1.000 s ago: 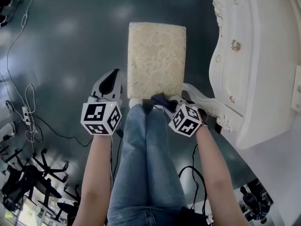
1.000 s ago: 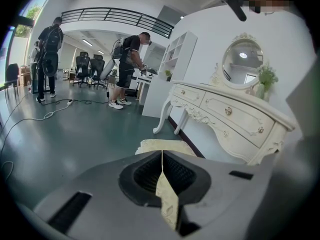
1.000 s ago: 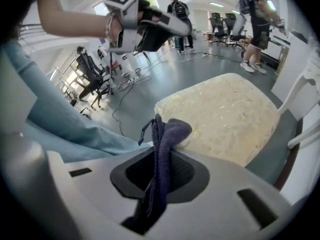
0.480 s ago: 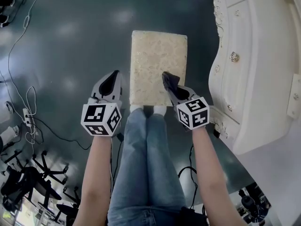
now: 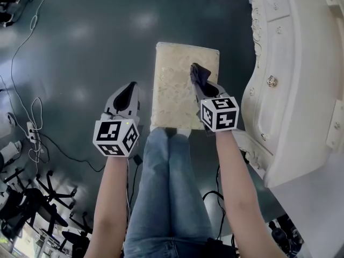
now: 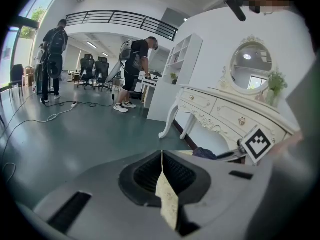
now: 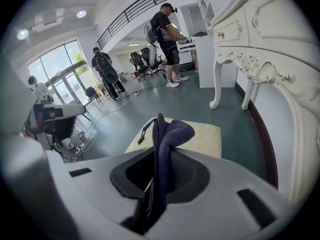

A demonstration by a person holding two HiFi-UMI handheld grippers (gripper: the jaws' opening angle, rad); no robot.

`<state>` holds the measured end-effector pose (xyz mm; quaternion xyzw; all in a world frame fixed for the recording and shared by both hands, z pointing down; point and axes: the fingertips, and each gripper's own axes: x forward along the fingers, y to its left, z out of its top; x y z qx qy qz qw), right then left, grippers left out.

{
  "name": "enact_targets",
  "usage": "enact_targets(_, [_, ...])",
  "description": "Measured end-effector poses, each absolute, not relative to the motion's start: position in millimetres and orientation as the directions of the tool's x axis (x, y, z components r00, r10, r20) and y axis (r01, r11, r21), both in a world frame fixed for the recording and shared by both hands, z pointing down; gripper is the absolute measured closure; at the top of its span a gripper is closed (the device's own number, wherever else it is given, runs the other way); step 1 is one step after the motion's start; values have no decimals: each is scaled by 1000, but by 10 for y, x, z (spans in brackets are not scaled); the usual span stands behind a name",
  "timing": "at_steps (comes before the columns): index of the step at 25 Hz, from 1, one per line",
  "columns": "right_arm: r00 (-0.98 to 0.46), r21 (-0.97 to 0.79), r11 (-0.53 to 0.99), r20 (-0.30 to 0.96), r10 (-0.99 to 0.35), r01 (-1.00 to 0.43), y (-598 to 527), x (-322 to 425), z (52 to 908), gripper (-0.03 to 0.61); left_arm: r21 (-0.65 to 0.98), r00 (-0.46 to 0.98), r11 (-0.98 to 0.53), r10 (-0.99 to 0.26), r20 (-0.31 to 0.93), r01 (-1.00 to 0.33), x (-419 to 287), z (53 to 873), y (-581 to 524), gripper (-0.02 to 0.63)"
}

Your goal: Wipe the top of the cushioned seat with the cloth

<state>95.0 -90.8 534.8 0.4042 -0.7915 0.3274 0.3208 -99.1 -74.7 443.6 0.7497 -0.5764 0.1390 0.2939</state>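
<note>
The cream cushioned seat (image 5: 174, 87) stands on the dark floor in front of the person's legs. My right gripper (image 5: 198, 75) is shut on a dark blue cloth (image 5: 200, 74) and hovers over the seat's right half, about midway along it. In the right gripper view the cloth (image 7: 167, 134) bulges up from between the closed jaws, with the seat (image 7: 202, 136) just beyond. My left gripper (image 5: 126, 94) is shut and holds nothing, over the floor to the left of the seat. In the left gripper view a sliver of the seat (image 6: 167, 199) shows through the jaws' slit.
A white ornate dressing table (image 5: 293, 79) stands close on the right of the seat. Cables (image 5: 27, 109) and office chair bases (image 5: 37, 198) lie at the left. The person's jeans-clad legs (image 5: 169, 187) reach the seat's near edge. Several people (image 7: 167, 39) stand far off.
My right gripper has carried the cloth forward from the seat's near edge to over its right half. The left gripper has stayed in place.
</note>
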Motion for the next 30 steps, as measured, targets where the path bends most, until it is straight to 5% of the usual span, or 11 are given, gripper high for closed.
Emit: enact_targets(30, [-313,-98,500,875,-368,-861,-2196,672,5934,540,283,246,-92,-778,577,-955,-1331,4725,-817,609])
